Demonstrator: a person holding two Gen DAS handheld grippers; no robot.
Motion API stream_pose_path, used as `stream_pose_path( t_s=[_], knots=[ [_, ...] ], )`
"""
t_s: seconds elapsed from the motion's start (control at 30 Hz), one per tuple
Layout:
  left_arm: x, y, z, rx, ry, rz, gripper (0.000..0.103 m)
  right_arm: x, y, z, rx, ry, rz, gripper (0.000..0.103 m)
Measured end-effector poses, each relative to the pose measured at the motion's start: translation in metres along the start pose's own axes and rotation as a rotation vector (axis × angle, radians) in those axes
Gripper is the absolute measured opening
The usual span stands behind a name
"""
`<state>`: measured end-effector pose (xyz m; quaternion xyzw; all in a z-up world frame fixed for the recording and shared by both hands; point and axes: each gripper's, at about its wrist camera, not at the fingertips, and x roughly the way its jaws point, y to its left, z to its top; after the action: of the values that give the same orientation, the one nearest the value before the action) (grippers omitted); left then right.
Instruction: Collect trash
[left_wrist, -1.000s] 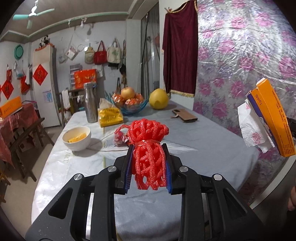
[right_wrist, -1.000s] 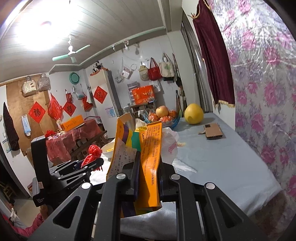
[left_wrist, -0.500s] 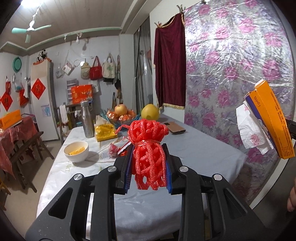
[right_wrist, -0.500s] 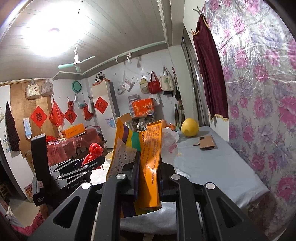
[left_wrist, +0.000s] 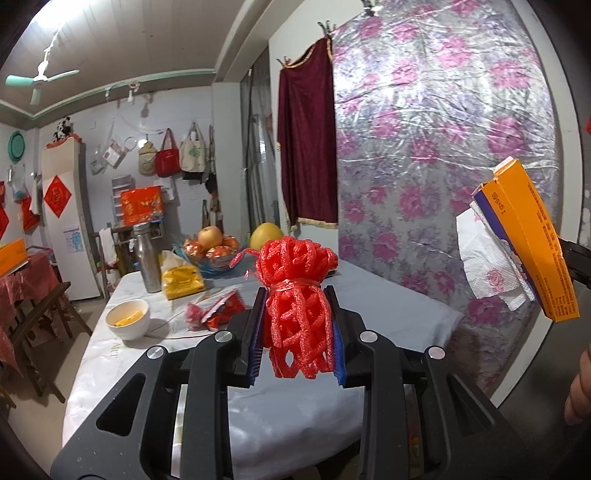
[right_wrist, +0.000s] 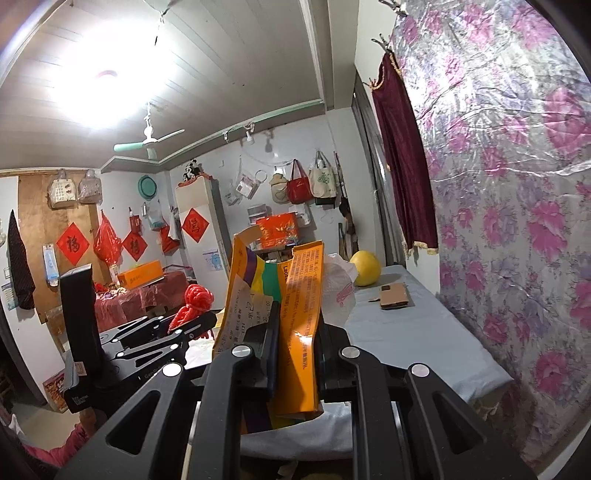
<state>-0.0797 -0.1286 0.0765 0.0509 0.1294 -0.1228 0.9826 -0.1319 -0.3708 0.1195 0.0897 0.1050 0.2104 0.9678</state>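
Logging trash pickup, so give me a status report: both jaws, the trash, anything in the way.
Left gripper shut on red foam net. Right gripper shut on orange carton and paper scraps. Both held above the table. Red wrapper not yet collected. Nothing in the way.

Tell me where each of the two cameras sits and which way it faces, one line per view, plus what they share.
Left wrist: sits on the left gripper, looking along its fingers over the table toward the far wall; the jaws clamp the red foam net; a bit of a hand shows at right.
Right wrist: sits on the right gripper, facing the same wall; its jaws clamp the orange carton; the left gripper shows at left.
Shared: table, pomelo, red foam net, orange carton.
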Motion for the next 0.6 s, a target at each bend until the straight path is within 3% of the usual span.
stream_pose_path(
  t_s=[0.6],
  knots=[
    [0.037, -0.106, -0.008, 0.103, 0.084, -0.174, 0.031, -0.049, -0.065, -0.017, 0.087, -0.028, -0.102, 0.016]
  ],
)
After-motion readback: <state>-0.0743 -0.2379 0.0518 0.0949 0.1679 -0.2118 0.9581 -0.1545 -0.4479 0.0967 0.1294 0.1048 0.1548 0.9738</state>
